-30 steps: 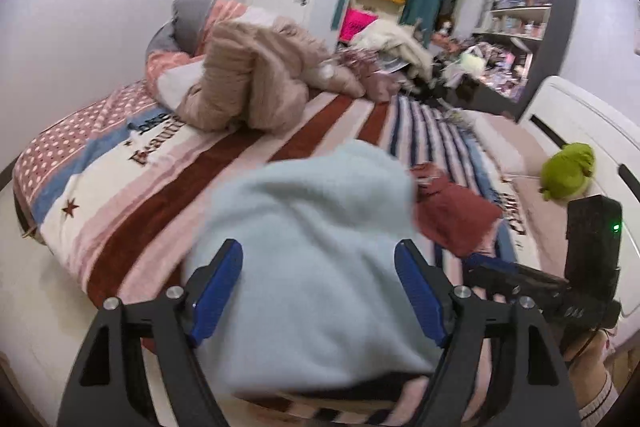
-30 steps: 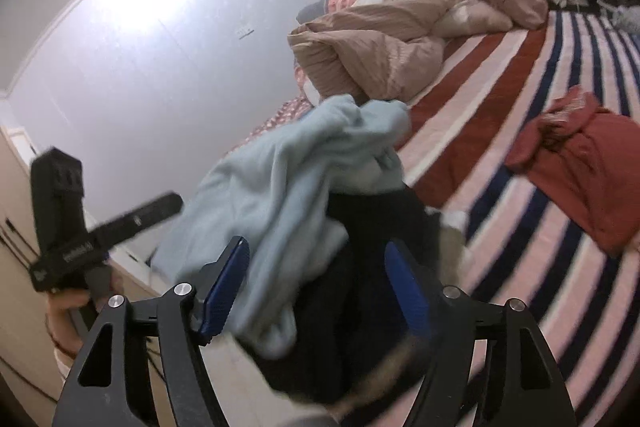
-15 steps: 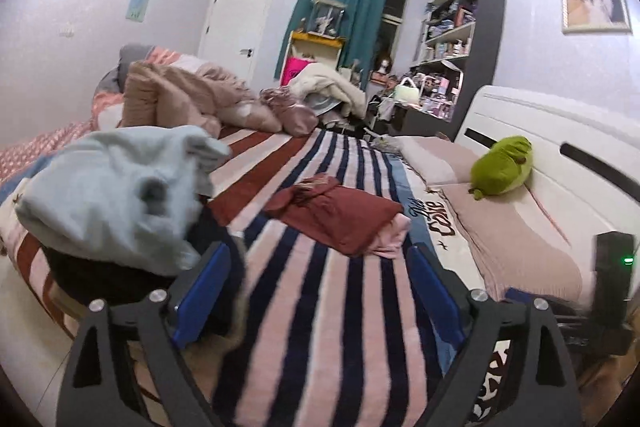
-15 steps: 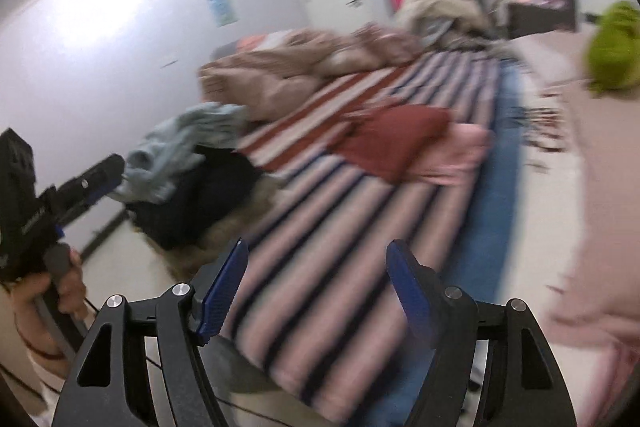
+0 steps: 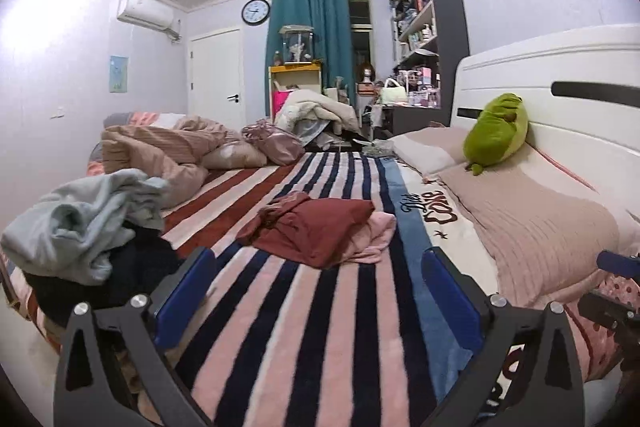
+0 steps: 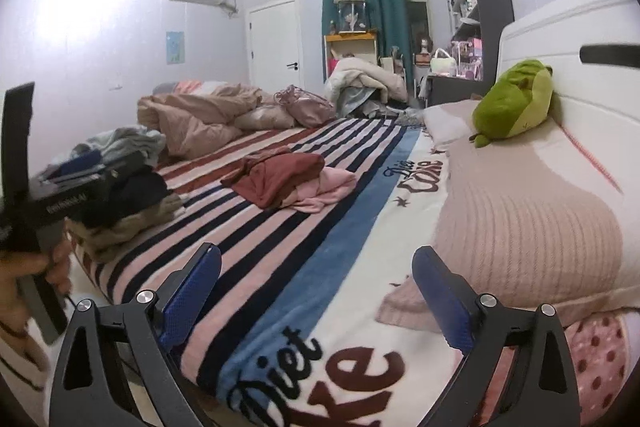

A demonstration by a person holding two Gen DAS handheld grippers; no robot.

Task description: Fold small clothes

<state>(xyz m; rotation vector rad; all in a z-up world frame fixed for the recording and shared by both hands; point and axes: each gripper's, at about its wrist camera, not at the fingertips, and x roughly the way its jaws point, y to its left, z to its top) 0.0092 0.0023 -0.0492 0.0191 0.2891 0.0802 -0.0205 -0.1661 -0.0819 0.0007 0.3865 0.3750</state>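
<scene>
A crumpled dark red garment [image 5: 316, 227] [image 6: 276, 175] lies on a pink garment [image 5: 376, 239] [image 6: 328, 187] in the middle of the striped bed. At the bed's left edge sits a pile with a light blue garment [image 5: 84, 223] [image 6: 124, 143] over a black one [image 5: 132, 275] [image 6: 136, 191]. My left gripper [image 5: 316, 287] hovers over the stripes short of the red garment, its jaws opening with nothing between them. My right gripper [image 6: 316, 295] is over the blanket's blue band, jaws opening and empty. The left gripper's body and a hand [image 6: 36, 223] show at the right wrist view's left.
A rumpled beige duvet [image 5: 160, 151] and pink bag [image 5: 276, 143] lie at the far end of the striped blanket [image 5: 344, 327]. Beige pillows [image 5: 532, 219] and a green plush toy [image 5: 496, 131] line the white headboard [image 5: 560, 75]. Cluttered shelves stand beyond.
Both grippers let go of the light blue and black pile and swung right, away from it, toward the red garment. Their jaws have spread wider.
</scene>
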